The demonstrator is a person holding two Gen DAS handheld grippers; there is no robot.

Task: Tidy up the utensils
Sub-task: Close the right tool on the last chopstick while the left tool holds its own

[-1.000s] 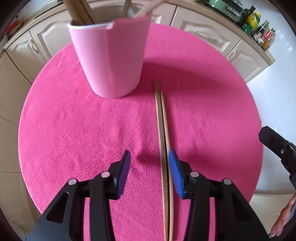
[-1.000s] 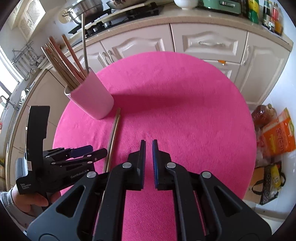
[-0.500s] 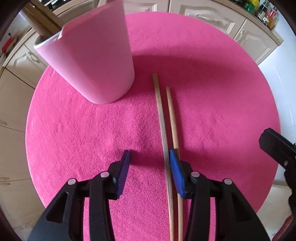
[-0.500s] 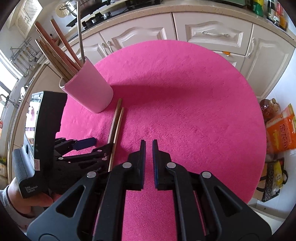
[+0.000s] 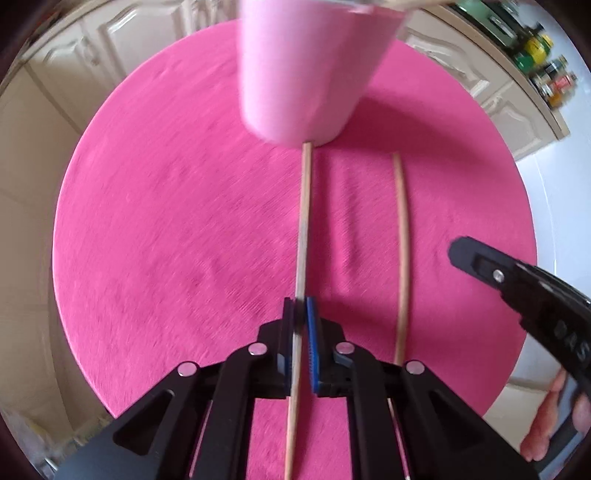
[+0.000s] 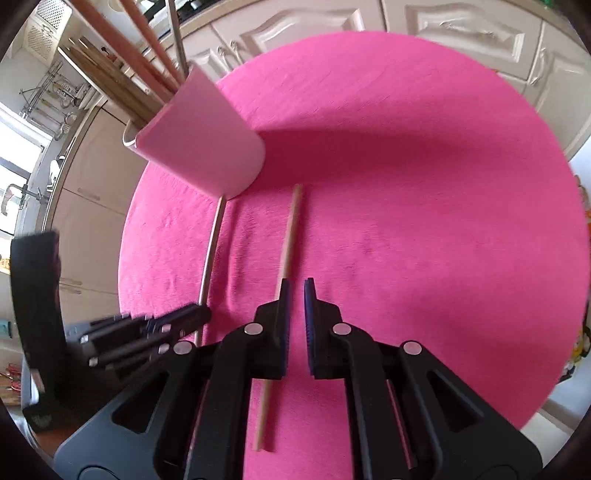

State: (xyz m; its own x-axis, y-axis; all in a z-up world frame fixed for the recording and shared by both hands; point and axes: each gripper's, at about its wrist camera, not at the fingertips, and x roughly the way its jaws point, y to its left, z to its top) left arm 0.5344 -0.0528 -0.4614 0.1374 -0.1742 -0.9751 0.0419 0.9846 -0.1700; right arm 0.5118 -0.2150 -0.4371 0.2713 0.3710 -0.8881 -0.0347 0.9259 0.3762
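Observation:
My left gripper (image 5: 300, 308) is shut on one wooden chopstick (image 5: 303, 221), whose far tip reaches the base of the pink holder cup (image 5: 306, 66). The second chopstick (image 5: 402, 236) lies loose on the pink tablecloth to its right. In the right wrist view the cup (image 6: 201, 147) holds several chopsticks and a metal utensil. The loose chopstick (image 6: 288, 236) lies just left of my right gripper (image 6: 294, 291), which is shut and empty. The held chopstick (image 6: 210, 254) and my left gripper (image 6: 177, 321) are at the left.
The round table (image 6: 406, 184) is covered with a pink cloth. Cream kitchen cabinets (image 6: 461, 22) stand behind it. Bottles (image 5: 550, 77) line the counter at the far right. My right gripper (image 5: 517, 284) shows at the right edge of the left wrist view.
My left gripper closed on the left chopstick and moved it away from the other one, toward the cup. My right gripper moved closer to the loose chopstick.

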